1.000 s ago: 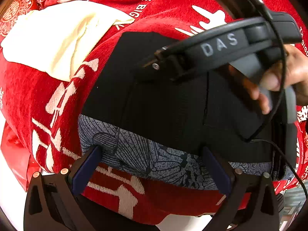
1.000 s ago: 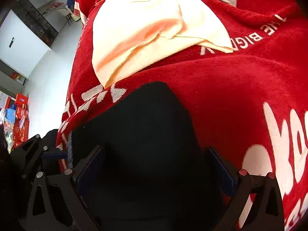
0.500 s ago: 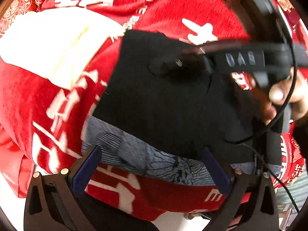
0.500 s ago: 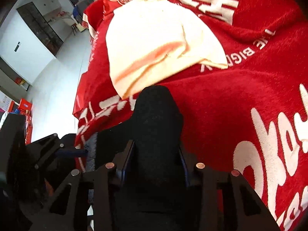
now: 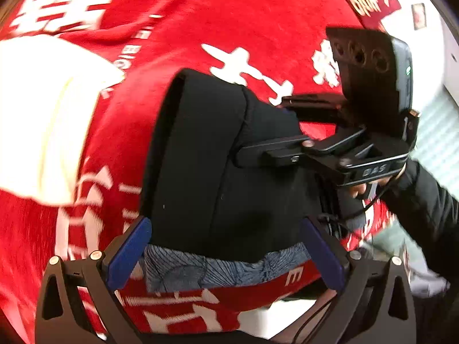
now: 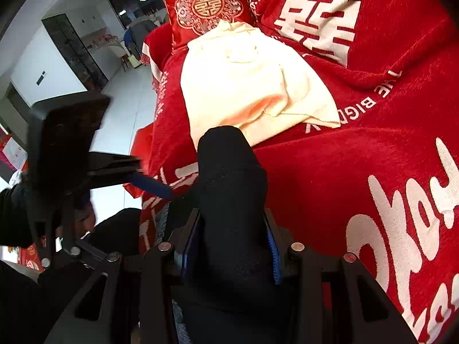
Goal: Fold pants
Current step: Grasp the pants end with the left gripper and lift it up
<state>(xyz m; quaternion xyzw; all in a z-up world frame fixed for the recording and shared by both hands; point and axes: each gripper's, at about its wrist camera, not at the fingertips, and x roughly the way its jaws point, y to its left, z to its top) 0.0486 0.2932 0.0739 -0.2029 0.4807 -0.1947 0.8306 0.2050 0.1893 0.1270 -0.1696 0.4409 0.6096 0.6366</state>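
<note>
Right claw (image 6: 229, 246) clamped on black pants (image 5: 218, 154), bunched mid-fold on the red blanket (image 5: 258, 23); left claw (image 5: 223, 255) wide open, empty. Fold unfinished: needs laying over, flattening.

The pants (image 5: 206, 154) are black with a grey-blue leaf-patterned lining. The blanket (image 6: 373, 172) is red with white lettering. Far off, the cream cloth (image 6: 252, 91) lies near a red, gold-medallioned cushion (image 6: 206, 8).

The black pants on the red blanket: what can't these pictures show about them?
- Black pants: right wrist view, lower part hidden under the right gripper shut on them.
- Left wrist view: near hem hidden behind the blue-grey patterned cloth.
- Red blanket: lettering motion-blurred.
</note>
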